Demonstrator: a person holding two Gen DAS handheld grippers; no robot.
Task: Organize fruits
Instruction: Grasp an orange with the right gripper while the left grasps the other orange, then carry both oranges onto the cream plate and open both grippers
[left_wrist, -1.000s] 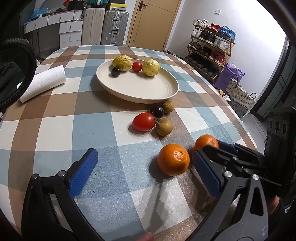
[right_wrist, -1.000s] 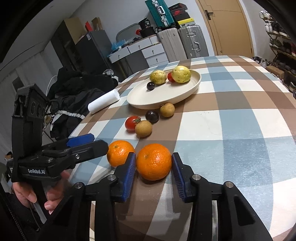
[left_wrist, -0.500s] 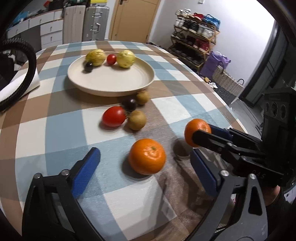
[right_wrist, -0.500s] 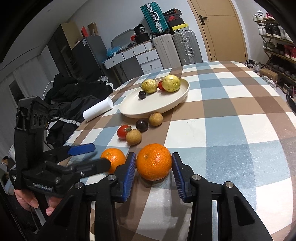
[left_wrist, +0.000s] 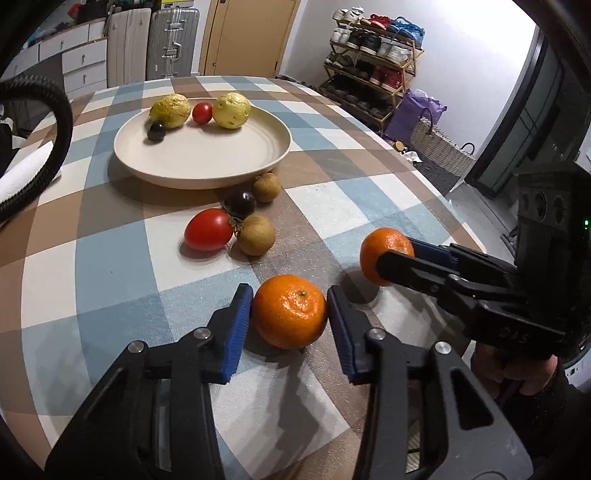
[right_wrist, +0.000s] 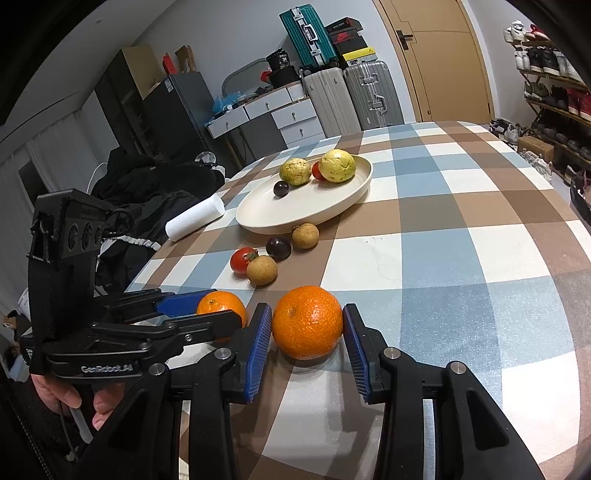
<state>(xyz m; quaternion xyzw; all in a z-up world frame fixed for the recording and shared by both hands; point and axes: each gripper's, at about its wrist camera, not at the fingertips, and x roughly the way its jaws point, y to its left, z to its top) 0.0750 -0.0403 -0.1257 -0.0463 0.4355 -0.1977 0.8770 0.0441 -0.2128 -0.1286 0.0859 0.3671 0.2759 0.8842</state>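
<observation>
Gripping one firm, light orange in the right gripper above the table, closing the left gripper on another orange across its waist, squeezing gently, heading for the plate.

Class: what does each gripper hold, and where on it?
Right gripper clamps the lifted orange by its sides. Left gripper pads press the sides of the table orange, not yet raised.
</observation>
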